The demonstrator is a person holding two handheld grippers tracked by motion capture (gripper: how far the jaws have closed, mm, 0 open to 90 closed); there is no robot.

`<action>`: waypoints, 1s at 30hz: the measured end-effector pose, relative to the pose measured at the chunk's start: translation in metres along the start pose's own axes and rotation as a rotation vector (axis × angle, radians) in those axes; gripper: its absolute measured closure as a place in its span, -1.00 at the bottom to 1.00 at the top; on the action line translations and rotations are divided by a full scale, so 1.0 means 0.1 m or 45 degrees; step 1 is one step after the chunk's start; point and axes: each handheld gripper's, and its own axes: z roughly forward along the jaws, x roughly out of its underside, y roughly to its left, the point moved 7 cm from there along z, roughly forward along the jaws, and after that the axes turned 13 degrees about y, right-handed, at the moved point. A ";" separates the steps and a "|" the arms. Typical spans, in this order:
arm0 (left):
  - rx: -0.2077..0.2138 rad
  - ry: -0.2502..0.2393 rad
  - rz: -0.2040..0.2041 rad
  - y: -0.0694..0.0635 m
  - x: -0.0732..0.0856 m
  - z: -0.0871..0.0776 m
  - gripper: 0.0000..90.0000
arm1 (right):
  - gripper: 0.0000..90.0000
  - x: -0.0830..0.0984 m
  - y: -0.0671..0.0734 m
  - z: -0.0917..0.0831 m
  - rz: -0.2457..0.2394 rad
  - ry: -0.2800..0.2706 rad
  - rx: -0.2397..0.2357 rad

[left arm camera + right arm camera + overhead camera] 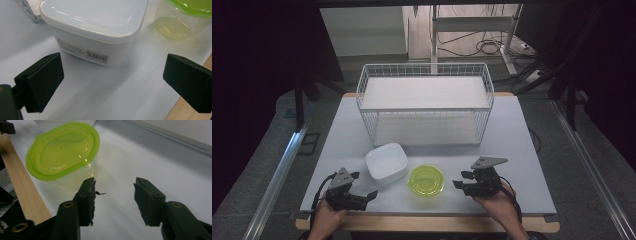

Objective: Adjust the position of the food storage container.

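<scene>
Left hand-held gripper (365,185) is hovering wide open, facing the white lidded plastic box (386,163), likely lining up a grasp. Right hand-held gripper (459,180) is sitting half-parted and empty beside the green-lidded clear round tub (426,180), not touching.

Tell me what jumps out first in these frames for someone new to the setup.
The round clear plastic tub with the bright lime-green lid stands out at the front middle of the pale table, with a white square lidded plastic box close on its left. Behind them stands a large white wire basket rack with flat white shelves. The left tongs and right tongs flank the two containers, both open and holding nothing.
</scene>
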 end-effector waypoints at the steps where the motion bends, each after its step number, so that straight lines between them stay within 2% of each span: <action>1: -0.001 0.000 0.001 0.00 0.00 0.00 -0.94 | 0.26 -0.02 0.01 -0.01 -0.005 -0.006 -0.004; 6: 0.003 0.007 0.008 -0.01 0.00 0.01 -0.94 | 0.57 -0.11 0.07 -0.06 -0.033 -0.004 -0.021; 13: -0.006 0.027 0.028 -0.02 0.01 0.02 -0.94 | 0.97 -0.27 0.14 -0.03 -0.096 -0.014 -0.027; 20: -0.012 0.033 0.037 -0.02 0.01 0.03 -0.93 | 0.99 -0.43 0.26 0.03 -0.117 -0.026 -0.078; 26: -0.018 0.039 0.044 -0.03 0.02 0.03 -0.94 | 0.99 -0.56 0.43 0.18 -0.186 -0.006 -0.106; 30: -0.021 0.039 0.048 -0.02 0.02 0.03 -0.94 | 0.99 -0.66 0.55 0.30 -0.211 0.006 -0.132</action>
